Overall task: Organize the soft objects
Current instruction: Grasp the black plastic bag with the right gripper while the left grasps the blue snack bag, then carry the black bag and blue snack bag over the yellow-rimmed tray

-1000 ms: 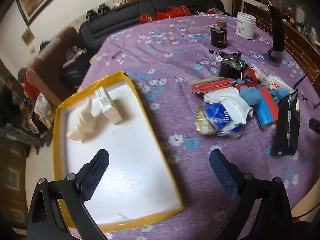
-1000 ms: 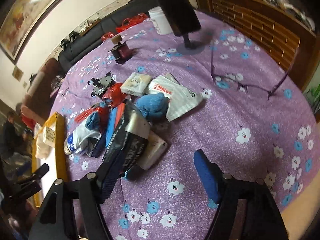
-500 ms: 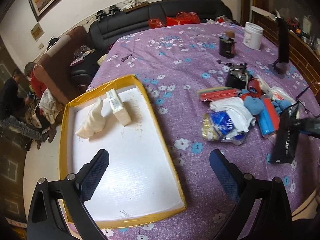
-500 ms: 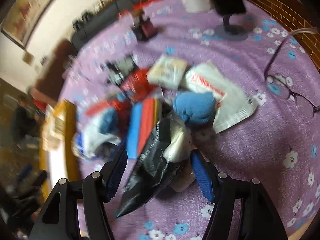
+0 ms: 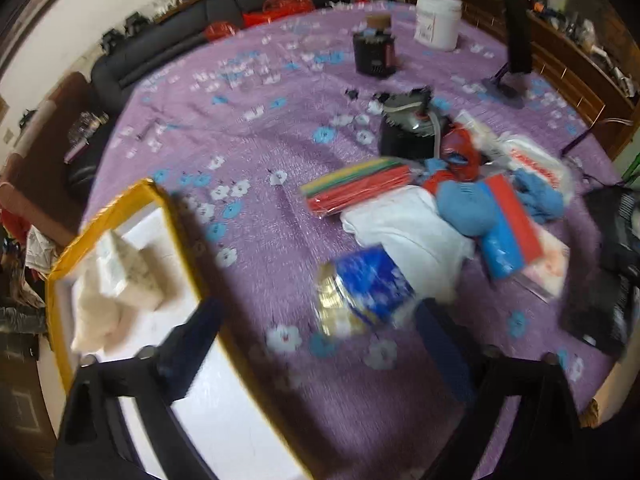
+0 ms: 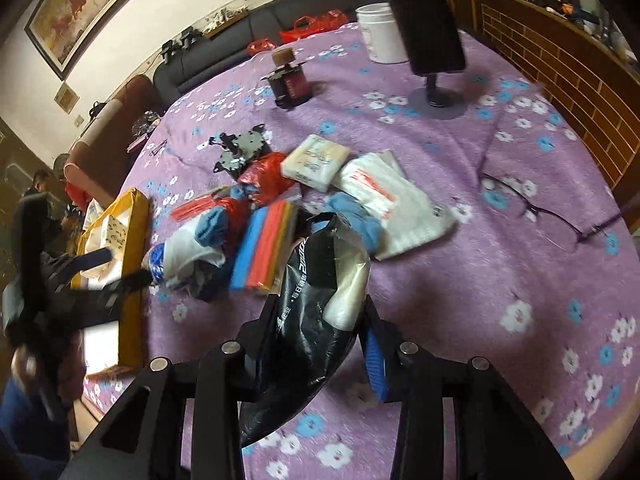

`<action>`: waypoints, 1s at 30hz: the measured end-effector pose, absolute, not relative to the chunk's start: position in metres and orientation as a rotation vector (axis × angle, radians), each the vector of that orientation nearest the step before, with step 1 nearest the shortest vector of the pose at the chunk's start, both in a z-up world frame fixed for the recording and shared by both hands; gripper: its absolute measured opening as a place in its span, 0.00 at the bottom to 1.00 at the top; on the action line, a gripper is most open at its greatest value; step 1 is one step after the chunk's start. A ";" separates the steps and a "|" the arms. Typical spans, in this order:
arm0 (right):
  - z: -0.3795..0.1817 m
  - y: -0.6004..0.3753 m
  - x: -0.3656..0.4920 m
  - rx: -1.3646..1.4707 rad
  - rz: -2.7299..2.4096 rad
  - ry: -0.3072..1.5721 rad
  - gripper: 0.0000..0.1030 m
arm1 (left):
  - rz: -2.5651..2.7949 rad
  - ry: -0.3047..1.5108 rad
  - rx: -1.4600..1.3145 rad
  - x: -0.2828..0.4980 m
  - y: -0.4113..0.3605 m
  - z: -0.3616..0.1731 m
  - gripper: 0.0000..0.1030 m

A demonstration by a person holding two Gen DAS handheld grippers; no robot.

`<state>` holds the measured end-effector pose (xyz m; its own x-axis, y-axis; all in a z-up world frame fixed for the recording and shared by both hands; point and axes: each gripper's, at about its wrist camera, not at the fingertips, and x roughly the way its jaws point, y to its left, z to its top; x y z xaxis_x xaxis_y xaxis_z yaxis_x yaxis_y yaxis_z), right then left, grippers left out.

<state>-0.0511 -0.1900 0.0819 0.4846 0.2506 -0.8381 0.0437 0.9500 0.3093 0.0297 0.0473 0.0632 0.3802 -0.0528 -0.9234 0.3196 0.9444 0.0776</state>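
My right claw has come in from the bare cloth and is closing around the black plastic bag at the near edge of the pile; the grip looks nearly set. My left claw, empty and narrowing, has swung from the yellow tray toward the pile's blue packet.

The tabletop, covered in purple flowered cloth, is occupied by a yellow-rimmed tray, heaped soft packets, spectacles and a white tub.
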 end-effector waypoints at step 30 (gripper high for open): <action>0.081 -0.157 -0.078 0.180 0.248 1.067 0.40 | -0.368 1.089 0.112 -0.064 0.045 0.077 0.43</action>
